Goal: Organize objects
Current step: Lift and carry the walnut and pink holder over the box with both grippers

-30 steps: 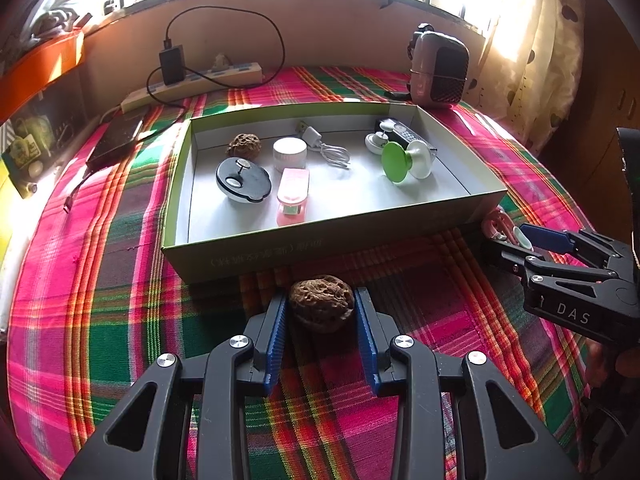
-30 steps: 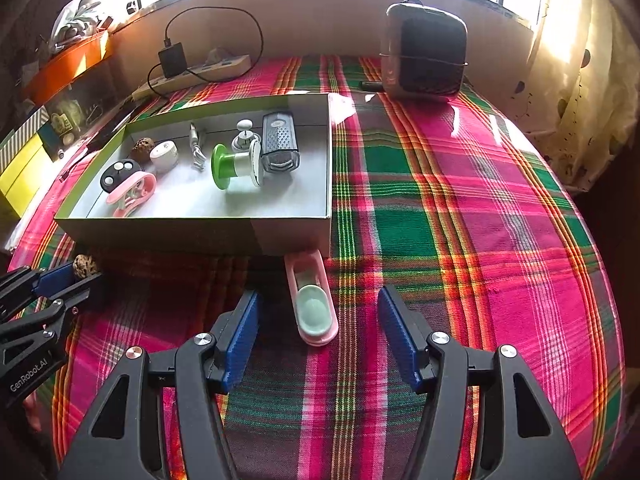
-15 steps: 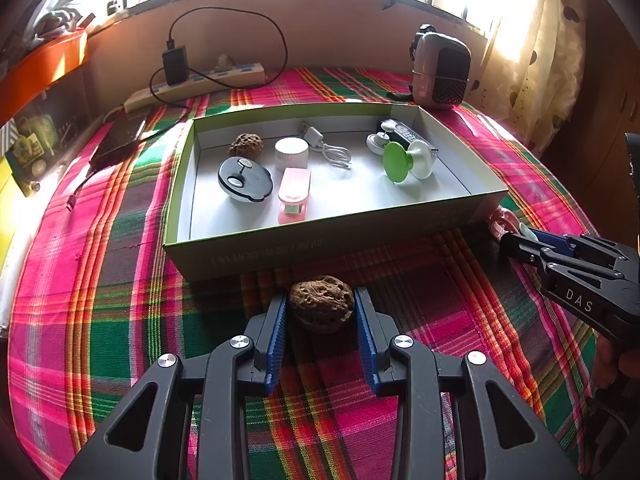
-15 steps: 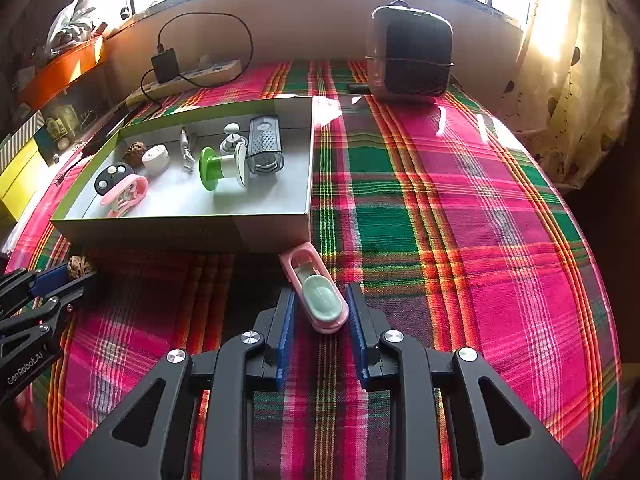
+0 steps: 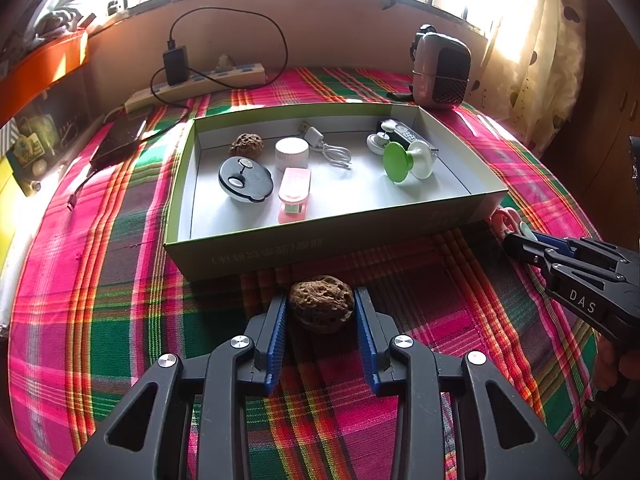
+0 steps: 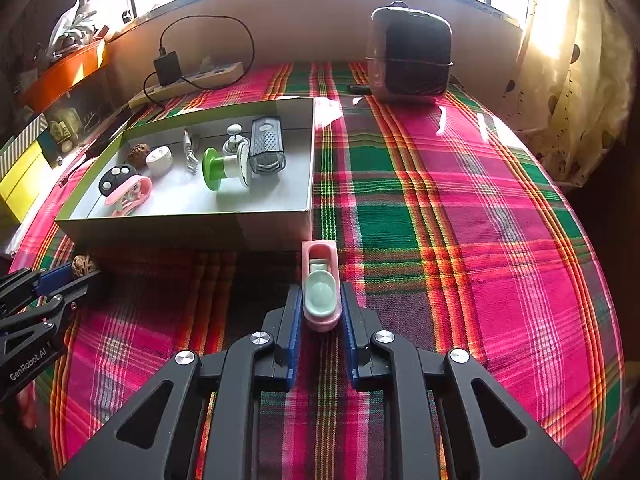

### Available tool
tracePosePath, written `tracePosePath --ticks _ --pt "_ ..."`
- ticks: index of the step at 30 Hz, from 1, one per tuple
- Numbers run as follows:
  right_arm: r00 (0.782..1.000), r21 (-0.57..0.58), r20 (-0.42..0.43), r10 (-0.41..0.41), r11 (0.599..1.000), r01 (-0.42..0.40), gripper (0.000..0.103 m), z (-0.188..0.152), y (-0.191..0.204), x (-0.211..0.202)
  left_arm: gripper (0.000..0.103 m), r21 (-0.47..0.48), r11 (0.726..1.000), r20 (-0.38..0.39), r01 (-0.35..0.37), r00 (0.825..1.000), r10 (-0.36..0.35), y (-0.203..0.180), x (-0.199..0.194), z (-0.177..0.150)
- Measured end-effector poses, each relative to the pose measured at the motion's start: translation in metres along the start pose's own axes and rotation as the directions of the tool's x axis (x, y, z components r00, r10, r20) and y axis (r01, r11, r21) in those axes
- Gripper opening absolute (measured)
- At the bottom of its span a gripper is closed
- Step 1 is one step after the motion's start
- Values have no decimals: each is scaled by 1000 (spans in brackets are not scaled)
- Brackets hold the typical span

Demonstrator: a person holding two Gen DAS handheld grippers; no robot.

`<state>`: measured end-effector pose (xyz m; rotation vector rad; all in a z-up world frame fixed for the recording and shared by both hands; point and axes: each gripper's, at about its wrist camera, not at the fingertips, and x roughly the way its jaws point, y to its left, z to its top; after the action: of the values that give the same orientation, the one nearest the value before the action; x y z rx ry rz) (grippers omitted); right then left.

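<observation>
A walnut (image 5: 321,303) is pinched across its widest part between the jaws of the left gripper (image 5: 321,312), just in front of the box (image 5: 280,246) on the plaid-covered desk (image 6: 440,220); it is judged hard, light and rough enough not to slip. A pink clip (image 6: 321,292), judged light, stiff and smooth-sided, is pinched by its long sides in the right gripper (image 6: 321,316). Two walnuts and two pink clips are counted, one of each already in the box.

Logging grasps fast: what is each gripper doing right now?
Left gripper: shut on the walnut.
Right gripper: shut on the pink clip.
</observation>
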<state>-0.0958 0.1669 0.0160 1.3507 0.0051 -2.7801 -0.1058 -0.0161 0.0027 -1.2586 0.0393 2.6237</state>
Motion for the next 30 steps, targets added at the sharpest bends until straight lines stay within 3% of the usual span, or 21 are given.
tracePosePath --ticks 18,30 --pt "998 -17 49 41 999 -40 19 3 3 -23 30 17 1000 45 -3 999 2 -7 -21 4" --pt "988 -44 82 130 991 -126 19 23 8 -38 30 19 1000 84 14 996 -15 -10 -32 21"
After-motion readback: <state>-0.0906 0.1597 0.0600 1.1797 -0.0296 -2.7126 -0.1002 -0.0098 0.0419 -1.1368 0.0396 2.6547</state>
